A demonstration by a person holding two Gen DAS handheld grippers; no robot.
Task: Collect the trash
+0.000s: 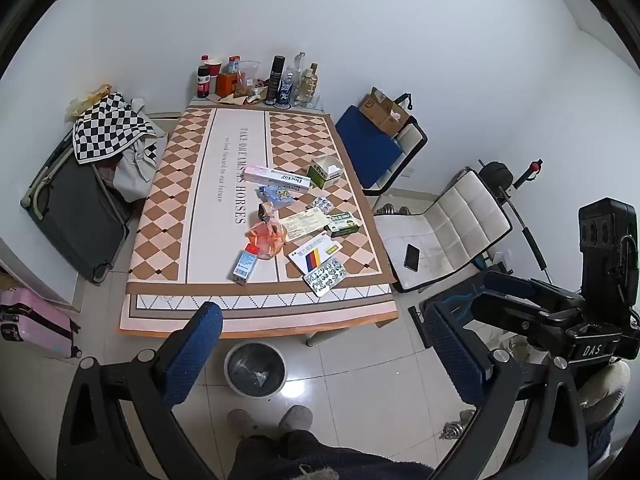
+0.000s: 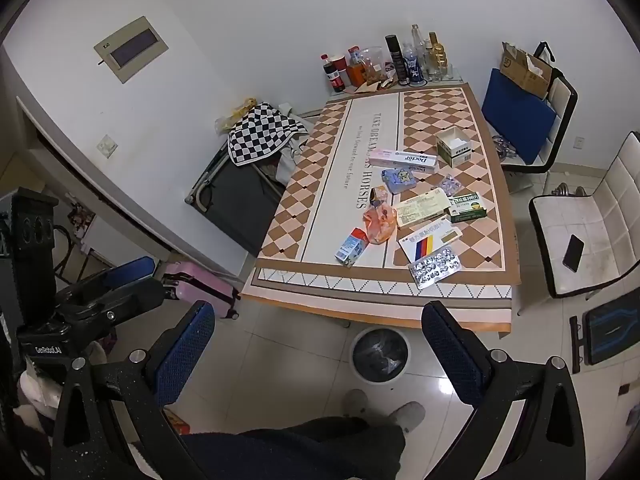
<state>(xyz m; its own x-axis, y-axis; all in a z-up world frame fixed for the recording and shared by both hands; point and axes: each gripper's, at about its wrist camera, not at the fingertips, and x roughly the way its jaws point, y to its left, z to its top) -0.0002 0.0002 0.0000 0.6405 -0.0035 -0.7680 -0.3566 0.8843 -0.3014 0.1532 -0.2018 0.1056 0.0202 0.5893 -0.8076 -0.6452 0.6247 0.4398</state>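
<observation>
Bench (image 1: pixel 200 216) litter: light crushable cartons (image 1: pixel 277 178), slippery blister packs (image 1: pixel 325 277), take by edges; both hand-held grippers (image 1: pixel 320 344) (image 2: pixel 318 340) released, empty.

— What is seen of the room?
— Plain white walls (image 1: pixel 360 20) and a glossy tiled floor (image 1: pixel 352 380) are shown.
— And furniture?
— Beyond the fingers a patterned table (image 1: pixel 240 292) is set; white chairs (image 1: pixel 452 220) are placed to its right.

Even, cool indoor light, glare on the floor tiles (image 1: pixel 308 384), strong fisheye bending, dark corners.
</observation>
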